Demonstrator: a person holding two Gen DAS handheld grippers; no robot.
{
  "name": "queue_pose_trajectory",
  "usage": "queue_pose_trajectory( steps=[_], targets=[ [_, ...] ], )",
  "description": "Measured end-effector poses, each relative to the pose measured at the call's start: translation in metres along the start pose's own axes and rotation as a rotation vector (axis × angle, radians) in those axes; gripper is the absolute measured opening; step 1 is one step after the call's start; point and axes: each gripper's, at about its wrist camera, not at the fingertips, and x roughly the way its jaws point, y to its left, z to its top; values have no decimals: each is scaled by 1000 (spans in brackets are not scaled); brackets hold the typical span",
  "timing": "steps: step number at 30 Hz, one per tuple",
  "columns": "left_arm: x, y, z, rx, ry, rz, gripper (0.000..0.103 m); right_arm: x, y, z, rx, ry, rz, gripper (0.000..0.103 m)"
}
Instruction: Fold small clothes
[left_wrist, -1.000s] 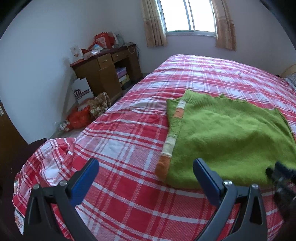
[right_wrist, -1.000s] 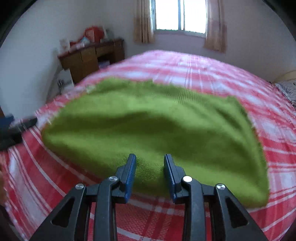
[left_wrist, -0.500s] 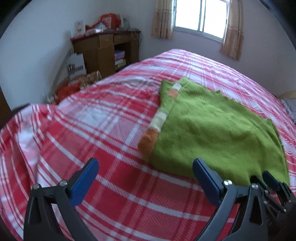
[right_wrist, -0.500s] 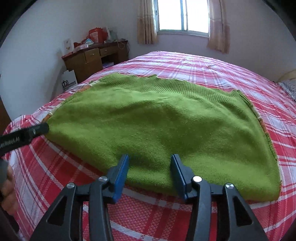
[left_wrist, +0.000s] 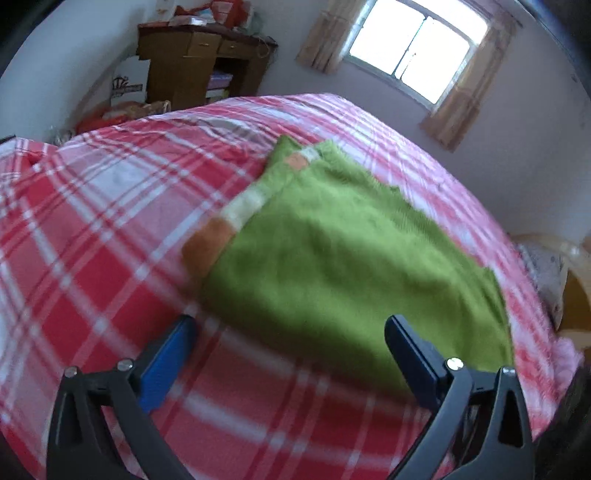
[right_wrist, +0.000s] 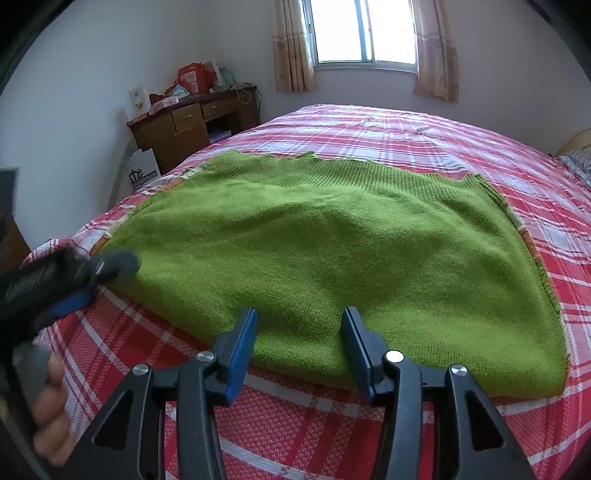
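A green knitted sweater (right_wrist: 332, 251) lies folded flat on the red plaid bed (right_wrist: 280, 428). It also shows in the left wrist view (left_wrist: 347, 266), with an orange and white striped sleeve edge (left_wrist: 236, 218) along its left side. My right gripper (right_wrist: 299, 343) is open and empty, just above the sweater's near edge. My left gripper (left_wrist: 288, 350) is open wide and empty, above the sweater's near left corner. It shows blurred at the left of the right wrist view (right_wrist: 74, 280).
A wooden desk (right_wrist: 192, 125) with boxes on top stands by the left wall. A white paper bag (right_wrist: 142, 171) and other bags lie on the floor beside it. A window with curtains (right_wrist: 364, 33) is on the far wall. A pillow (left_wrist: 543, 273) lies at the bed's right.
My right gripper has opened wider over the sweater's near edge. My left gripper has swung right and tilted toward the sweater's near left corner.
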Motion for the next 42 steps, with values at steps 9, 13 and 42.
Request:
queue_pose_trajectory(
  steps=[9,13,42],
  targets=[
    [5,4,24,-26,-50,-55,22,-1,-3,-1,14,-5,18,49],
    [13,15,17,-53,-31,-46,29,-1,-2,-1,13,-5,17,49],
    [-3,-61,21,340,-172,-7,15,10,24,-2,57,20,164,50]
  ],
)
